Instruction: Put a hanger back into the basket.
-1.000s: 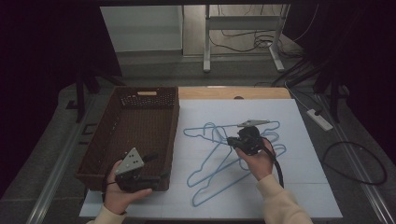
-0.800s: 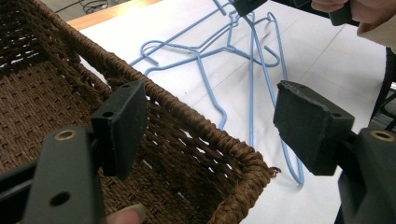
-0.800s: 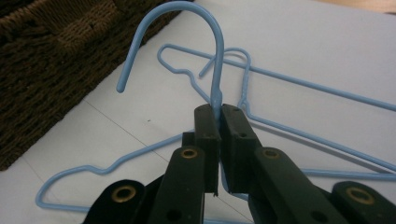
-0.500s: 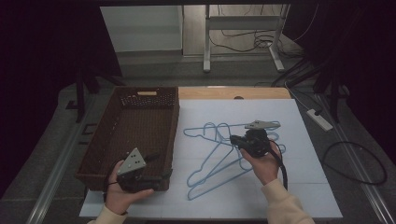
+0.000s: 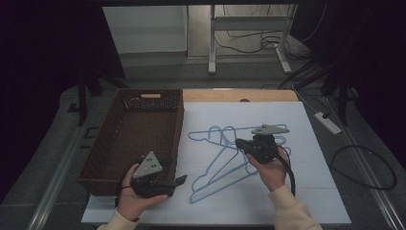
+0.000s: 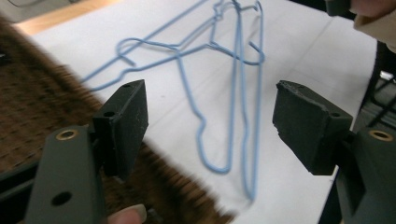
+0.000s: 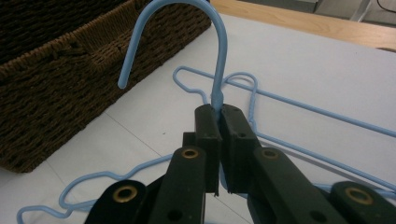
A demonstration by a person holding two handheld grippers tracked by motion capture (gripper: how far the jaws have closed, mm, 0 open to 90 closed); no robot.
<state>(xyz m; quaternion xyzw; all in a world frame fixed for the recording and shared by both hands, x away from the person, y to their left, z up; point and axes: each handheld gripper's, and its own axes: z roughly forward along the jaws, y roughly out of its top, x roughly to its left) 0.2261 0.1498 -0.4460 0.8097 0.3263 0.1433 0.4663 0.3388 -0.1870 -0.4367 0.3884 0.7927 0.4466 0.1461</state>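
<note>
Blue wire hangers (image 5: 209,138) lie overlapped on the white table sheet (image 5: 297,191), right of a brown wicker basket (image 5: 178,134). My right gripper (image 5: 238,143) sits over them, shut on the neck of one hanger just below its hook (image 7: 220,70); the hook stands up clear of the sheet. The right gripper (image 7: 219,112) has its pads pressed together around that wire. My left gripper (image 5: 179,181) is held at the basket's front right corner, jaws wide apart with nothing between them. In its own view, the left gripper (image 6: 210,121) looks out at a hanger (image 6: 257,116) lying on the sheet.
The basket (image 7: 56,70) looks empty, and its woven rim (image 6: 37,107) runs just under the left jaws. A wooden table edge (image 5: 239,95) lies behind the sheet. Cables and a power strip (image 5: 328,122) are on the floor to the right.
The left gripper has crept slightly right along the basket's front corner. The lower corner of the held hanger has swung a little left. The right gripper keeps its grip.
</note>
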